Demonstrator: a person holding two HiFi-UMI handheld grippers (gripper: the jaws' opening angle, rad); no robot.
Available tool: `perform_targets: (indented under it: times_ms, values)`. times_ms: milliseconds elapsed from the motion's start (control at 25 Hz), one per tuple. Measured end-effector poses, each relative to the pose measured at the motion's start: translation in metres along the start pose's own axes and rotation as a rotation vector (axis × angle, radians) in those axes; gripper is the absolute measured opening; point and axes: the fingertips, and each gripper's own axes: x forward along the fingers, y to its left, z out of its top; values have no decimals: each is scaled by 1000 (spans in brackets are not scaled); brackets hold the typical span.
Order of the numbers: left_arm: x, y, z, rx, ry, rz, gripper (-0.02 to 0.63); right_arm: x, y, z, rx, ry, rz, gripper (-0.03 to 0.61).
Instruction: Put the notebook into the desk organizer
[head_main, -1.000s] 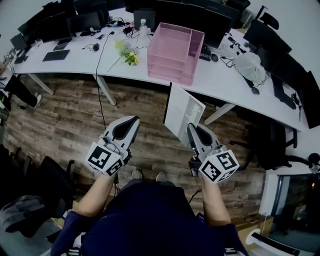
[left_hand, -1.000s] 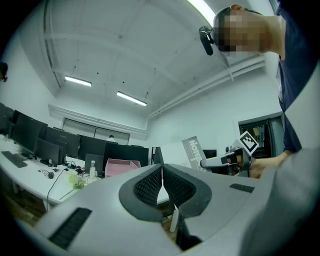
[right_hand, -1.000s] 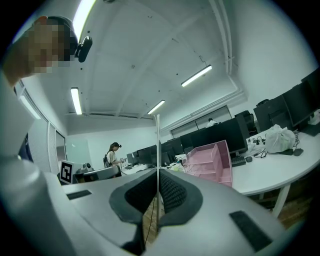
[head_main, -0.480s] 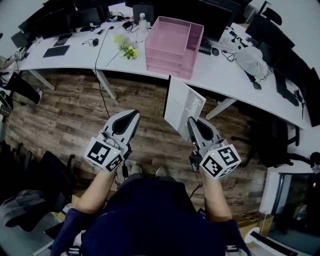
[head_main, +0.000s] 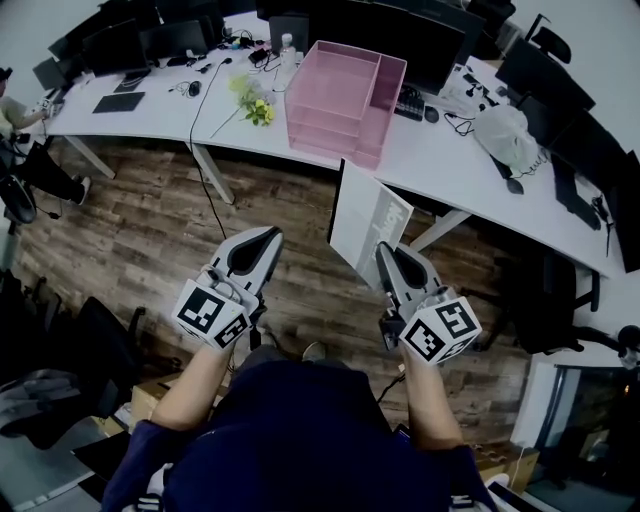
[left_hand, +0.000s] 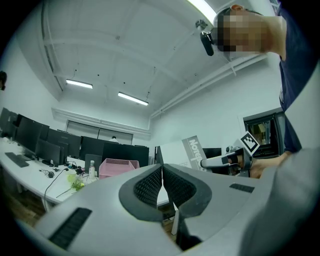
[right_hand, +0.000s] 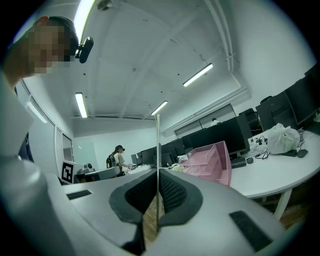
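The notebook is pinched upright in the right tongs, presumably to slot edge-first into the pink desk organizer at upper centre (the left tongs are shut, empty).

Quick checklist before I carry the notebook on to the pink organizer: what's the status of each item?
1. Right hand-held gripper shut on the notebook: ok.
2. Notebook upright, edge-on in the grip: ok.
3. Left hand-held gripper shut, empty, apart from the notebook: ok.
4. Desk organizer in sight on the desk, top compartments empty: ok.
5. Notebook within reach of the organizer: not ok, it hangs over the floor, short of the desk.
6. Lower trays free: cannot tell.
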Motion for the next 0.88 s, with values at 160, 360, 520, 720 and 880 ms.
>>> perform_targets:
  times_ms: [160, 360, 520, 720, 880]
  values:
    - [11, 0, -1, 4, -3, 10, 34, 3, -11, 3, 2, -5, 14, 9]
    - [26, 5, 1, 6, -8, 20, 34, 9, -25, 8, 1, -5, 21, 9]
    - [35, 12, 1, 2, -14, 27, 34, 14, -34, 10, 0, -1, 23, 9]
    - [47, 23, -2, -7, -18, 27, 34, 25, -46, 11, -4, 7, 18, 9]
    - [56, 37, -6, -13, -20, 22, 34, 38, -53, 10, -2, 12, 13, 9]
